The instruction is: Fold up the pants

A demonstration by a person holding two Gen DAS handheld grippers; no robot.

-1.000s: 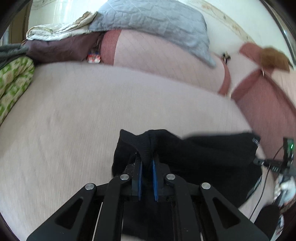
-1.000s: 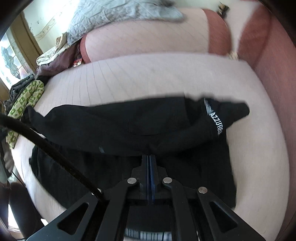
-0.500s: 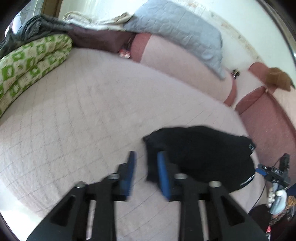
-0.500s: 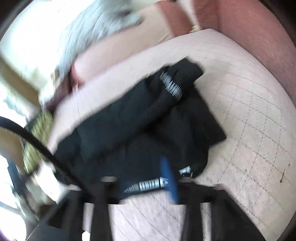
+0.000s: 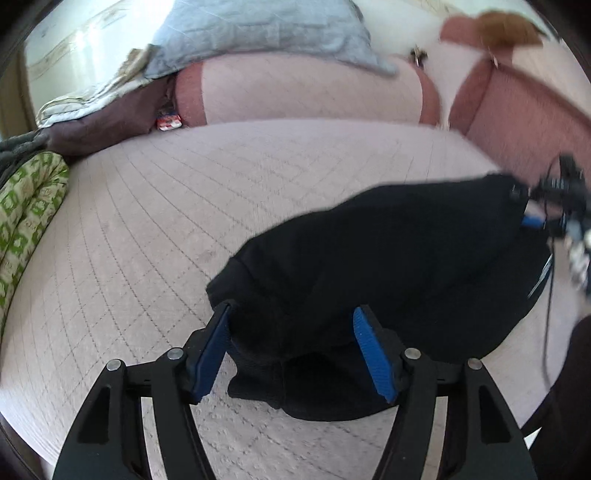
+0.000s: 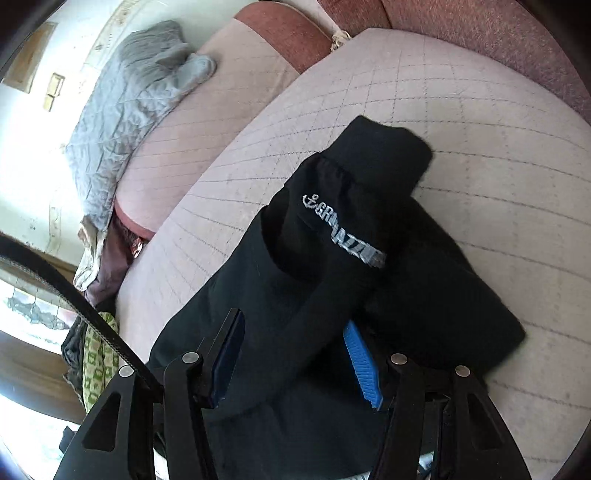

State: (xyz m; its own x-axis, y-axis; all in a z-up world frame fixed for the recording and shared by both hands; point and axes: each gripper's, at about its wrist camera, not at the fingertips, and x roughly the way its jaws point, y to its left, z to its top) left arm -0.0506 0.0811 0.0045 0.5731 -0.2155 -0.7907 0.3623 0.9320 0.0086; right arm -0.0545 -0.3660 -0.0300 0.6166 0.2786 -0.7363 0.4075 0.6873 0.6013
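Both grippers, clamped on pants (image 5: 388,258) a second ago, now spread: left (image 5: 291,347), right (image 6: 295,362). Pants bunched mid-couch (image 5: 166,206). Between folds; regrip next.

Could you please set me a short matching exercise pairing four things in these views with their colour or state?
Things:
1. pants
2. quilt
3. left gripper
4. folded bedding

Descriptions:
A. green and white pattern
B. jaws open, astride the cloth
C. black, lying on the sofa seat
D. grey, draped over the backrest

Pairs: 1-C, 2-D, 3-B, 4-A
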